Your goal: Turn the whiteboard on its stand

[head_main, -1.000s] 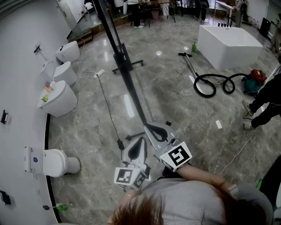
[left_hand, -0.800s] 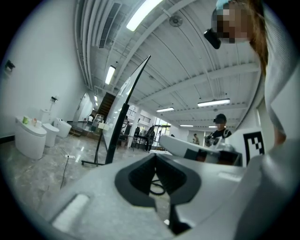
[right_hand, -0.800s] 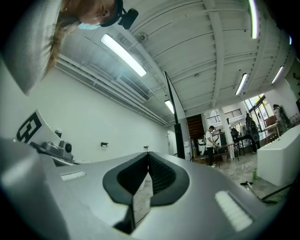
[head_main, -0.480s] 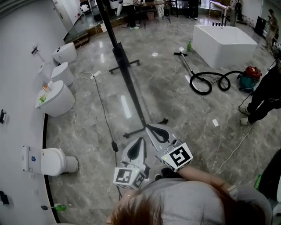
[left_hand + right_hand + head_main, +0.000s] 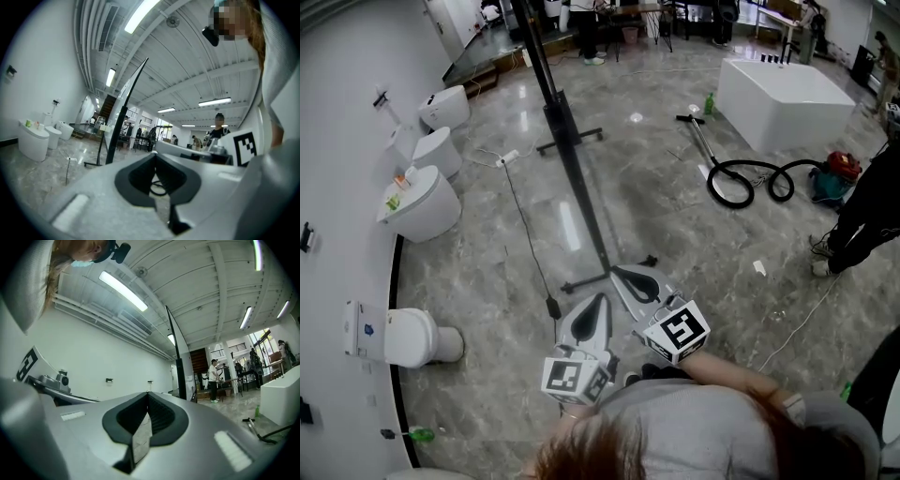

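The whiteboard (image 5: 572,169) stands edge-on to me, a thin dark line running from the top of the head view down to its near stand foot (image 5: 591,280); the far foot (image 5: 581,136) shows further up. My right gripper (image 5: 616,272) is shut and empty, its tip just beside the board's near end. My left gripper (image 5: 601,298) is shut and empty too, a little nearer to me. In the left gripper view the whiteboard (image 5: 125,110) rises ahead at left of the left gripper (image 5: 155,154). In the right gripper view the whiteboard (image 5: 179,366) stands right of the right gripper (image 5: 147,393).
Toilets (image 5: 422,202) line the left wall, another toilet (image 5: 408,337) lower down. A black cable (image 5: 525,234) runs over the marble floor beside the board. A white bathtub (image 5: 783,94), a coiled black hose (image 5: 750,178) and a person's legs (image 5: 862,211) are at the right.
Both grippers have drifted a little across the floor near the board's near end, and the head view has shifted. Both stay shut and empty.
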{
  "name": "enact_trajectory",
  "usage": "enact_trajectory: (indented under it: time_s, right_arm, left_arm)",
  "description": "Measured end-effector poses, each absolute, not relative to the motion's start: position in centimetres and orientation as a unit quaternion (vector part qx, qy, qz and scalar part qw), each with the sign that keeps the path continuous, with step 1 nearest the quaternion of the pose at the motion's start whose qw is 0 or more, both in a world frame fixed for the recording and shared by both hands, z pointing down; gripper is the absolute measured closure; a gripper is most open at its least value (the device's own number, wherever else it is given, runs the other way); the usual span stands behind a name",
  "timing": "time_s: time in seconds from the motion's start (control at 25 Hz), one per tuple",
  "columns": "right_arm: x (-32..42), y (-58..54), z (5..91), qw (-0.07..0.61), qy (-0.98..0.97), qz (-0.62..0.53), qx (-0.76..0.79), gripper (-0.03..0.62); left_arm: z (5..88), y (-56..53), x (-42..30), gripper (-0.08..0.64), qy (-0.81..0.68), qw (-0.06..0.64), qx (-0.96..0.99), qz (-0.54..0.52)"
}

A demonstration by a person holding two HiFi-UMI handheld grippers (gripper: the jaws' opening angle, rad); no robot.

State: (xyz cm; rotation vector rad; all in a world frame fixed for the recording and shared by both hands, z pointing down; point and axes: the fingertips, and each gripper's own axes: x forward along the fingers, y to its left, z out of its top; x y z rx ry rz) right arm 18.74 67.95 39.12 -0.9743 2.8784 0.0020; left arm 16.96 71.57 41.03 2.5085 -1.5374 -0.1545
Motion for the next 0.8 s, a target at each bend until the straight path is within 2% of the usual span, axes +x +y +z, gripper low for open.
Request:
enact_trajectory:
  time_s: [0.8]
  right_arm:
    - [18.55, 68.27, 39.20, 0.043, 0.952, 0.012, -0.302, 0.588]
  left_arm:
    - [41.53, 71.41, 17.65, 0.565, -0.515, 0.108, 0.849, -0.047]
